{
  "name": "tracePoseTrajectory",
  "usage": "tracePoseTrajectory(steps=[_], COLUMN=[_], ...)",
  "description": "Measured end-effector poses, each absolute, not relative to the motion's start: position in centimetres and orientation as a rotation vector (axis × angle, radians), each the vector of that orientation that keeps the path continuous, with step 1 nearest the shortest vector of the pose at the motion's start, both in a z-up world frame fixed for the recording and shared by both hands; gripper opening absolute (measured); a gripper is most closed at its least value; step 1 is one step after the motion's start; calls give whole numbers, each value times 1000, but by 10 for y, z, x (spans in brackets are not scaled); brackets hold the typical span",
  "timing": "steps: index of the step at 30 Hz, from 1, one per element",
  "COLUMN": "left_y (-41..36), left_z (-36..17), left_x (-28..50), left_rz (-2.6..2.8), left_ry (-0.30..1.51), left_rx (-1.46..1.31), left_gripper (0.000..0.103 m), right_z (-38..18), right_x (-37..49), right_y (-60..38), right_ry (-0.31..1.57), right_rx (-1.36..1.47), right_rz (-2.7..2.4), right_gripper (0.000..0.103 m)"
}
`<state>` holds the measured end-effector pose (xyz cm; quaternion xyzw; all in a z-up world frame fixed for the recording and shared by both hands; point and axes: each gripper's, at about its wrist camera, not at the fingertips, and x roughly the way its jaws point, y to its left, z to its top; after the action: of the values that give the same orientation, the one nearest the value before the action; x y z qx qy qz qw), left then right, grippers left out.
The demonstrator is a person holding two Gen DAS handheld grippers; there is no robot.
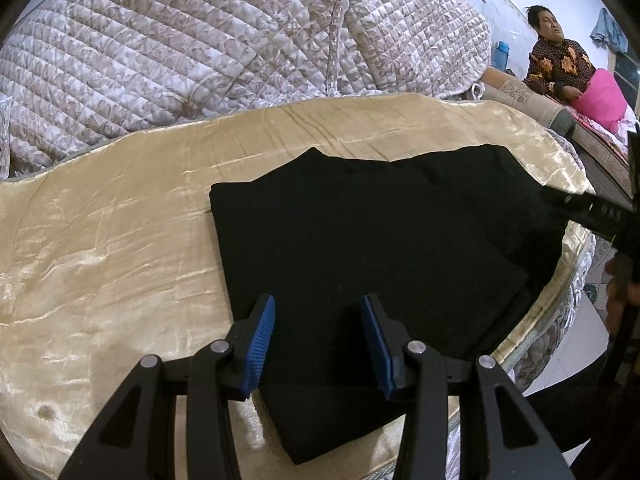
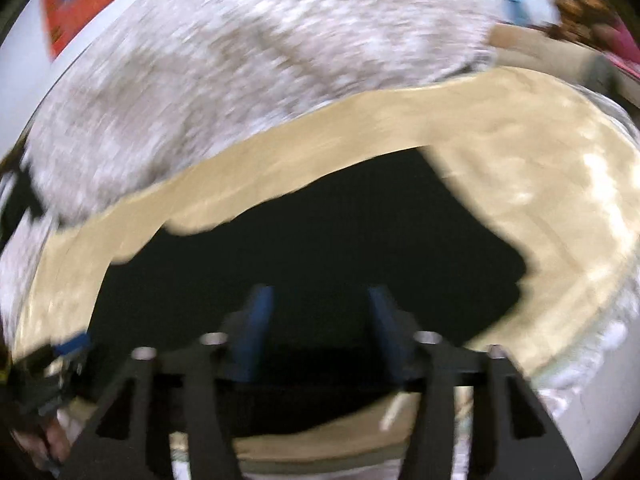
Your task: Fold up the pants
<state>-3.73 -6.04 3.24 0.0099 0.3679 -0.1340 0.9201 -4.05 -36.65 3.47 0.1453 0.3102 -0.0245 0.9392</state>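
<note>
The black pants (image 1: 360,248) lie folded into a broad flat stack on the gold satin bedspread (image 1: 120,240) of the bed, near its front edge, their long axis running from near-left to far-right in the left wrist view. The left claw (image 1: 318,344) hangs just above the near end of the stack, its blue pads parted with only flat cloth below them and nothing held. The right claw (image 2: 316,320), blurred in its own view, also stands parted over the dark cloth, empty as far as can be told. By my judgement the left claw is nearer the near edge, so any last fold or smoothing would start there and run toward the far side.
</note>
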Motion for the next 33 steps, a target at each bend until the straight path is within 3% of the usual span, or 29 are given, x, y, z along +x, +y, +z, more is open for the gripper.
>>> tracePoseTrajectory(steps=[8,12,27,29,31,33], left_y=[-60,-59,-58,-58,-56,-53], left_z=[32,31,29,30,32,35], left_x=[-37,-37,-35,-35,-35,-35], left_rz=[-277,-278,-283,-282,-281,-274], left_ry=[758,757,758,759,756,751], left_rx=[18,15,1,-2,-7,-16], left_gripper=[48,47,48,48,48,48], right_z=[32,5,11,7,11,22], right_x=[-62,-54,-32,-21,-18,-19], right_y=[-451,-461,-451,-447,-444,-435], right_ry=[539,627,537,599,609,587], right_rx=[658,862,897,852,820,780], right_rz=[-208,-96,-7,-46,-43,-11], right_gripper=[59,59,57,48,24,22])
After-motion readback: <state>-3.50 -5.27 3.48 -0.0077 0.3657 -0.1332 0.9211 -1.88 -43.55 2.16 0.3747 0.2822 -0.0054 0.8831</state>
